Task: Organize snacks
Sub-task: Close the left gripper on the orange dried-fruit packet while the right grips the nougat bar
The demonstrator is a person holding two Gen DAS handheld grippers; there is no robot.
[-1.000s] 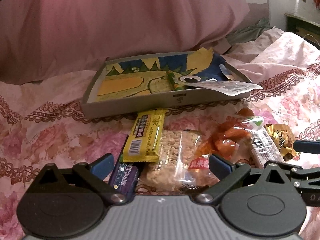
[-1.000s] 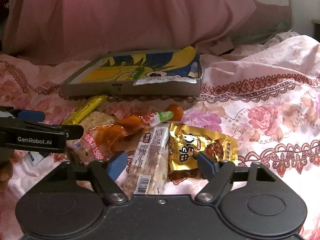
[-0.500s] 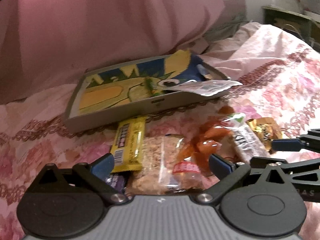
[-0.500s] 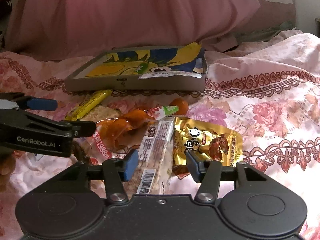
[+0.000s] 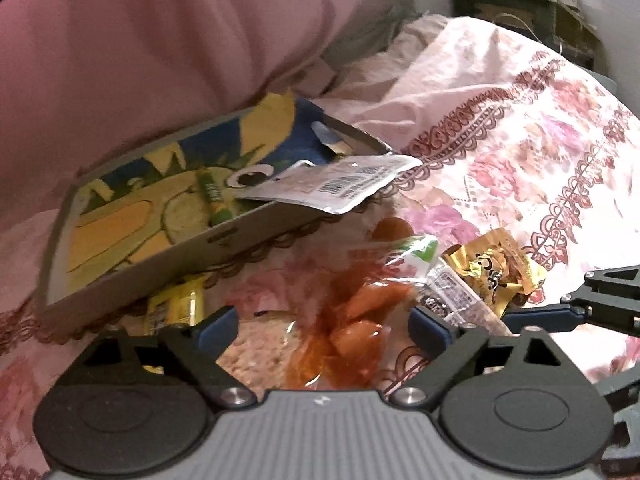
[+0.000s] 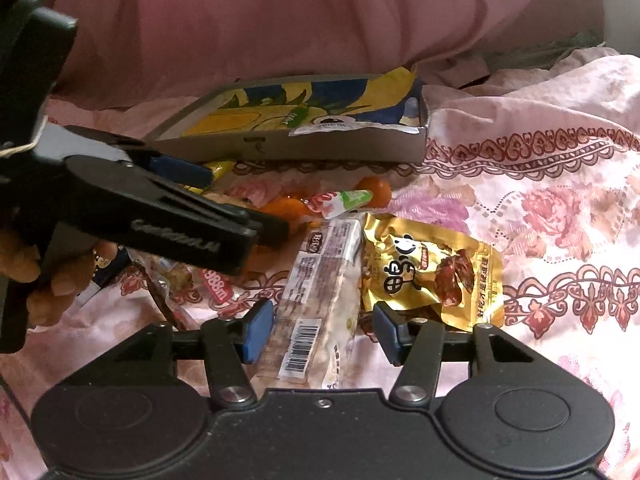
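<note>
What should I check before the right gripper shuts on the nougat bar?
1. Right gripper open: ok, jaws stand apart.
2. Nougat bar between the fingers: ok, its near end lies in the gap, pads not touching.
3. Gold pouch out of the grasp: not ok, its edge sits right at the right pad.
4. Left gripper out of the way: cannot tell; it hangs open over the orange bag, close beside the bar.
5. Room in the tray: ok, much of its floor is bare beside a green stick and a white packet on the rim.
</note>
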